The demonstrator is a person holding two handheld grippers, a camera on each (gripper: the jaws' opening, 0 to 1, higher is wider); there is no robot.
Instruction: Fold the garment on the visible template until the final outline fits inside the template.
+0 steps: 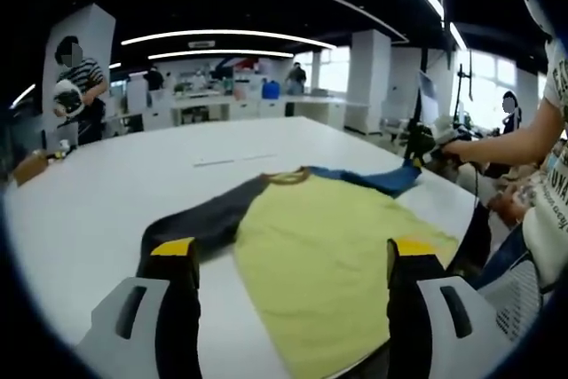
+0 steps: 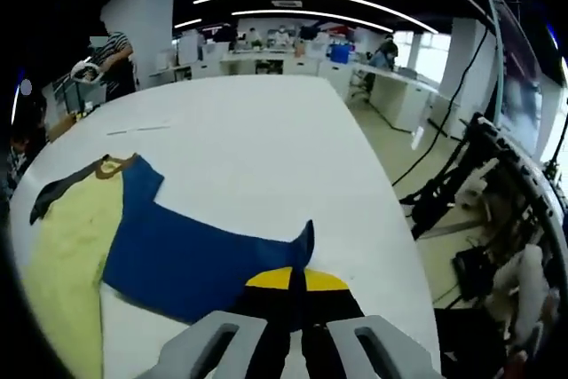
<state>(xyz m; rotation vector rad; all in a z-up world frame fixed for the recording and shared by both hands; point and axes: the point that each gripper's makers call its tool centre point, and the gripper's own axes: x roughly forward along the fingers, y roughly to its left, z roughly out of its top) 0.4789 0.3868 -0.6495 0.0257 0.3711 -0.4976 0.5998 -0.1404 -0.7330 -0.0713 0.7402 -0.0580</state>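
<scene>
While the shirt (image 1: pixel 311 246) lies flat mid-table (image 1: pixel 106 193), nothing is folded.
Left tongs (image 1: pixel 293 259): wide over its hem.
Right tongs (image 2: pixel 295 283): pinching its blue sleeve (image 2: pixel 195 259).
Left: every fold; template unseen.

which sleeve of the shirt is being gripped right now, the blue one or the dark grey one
The blue sleeve: the right gripper is shut on its cuff. The dark grey sleeve lies loose on the table, with the left gripper open.
</scene>
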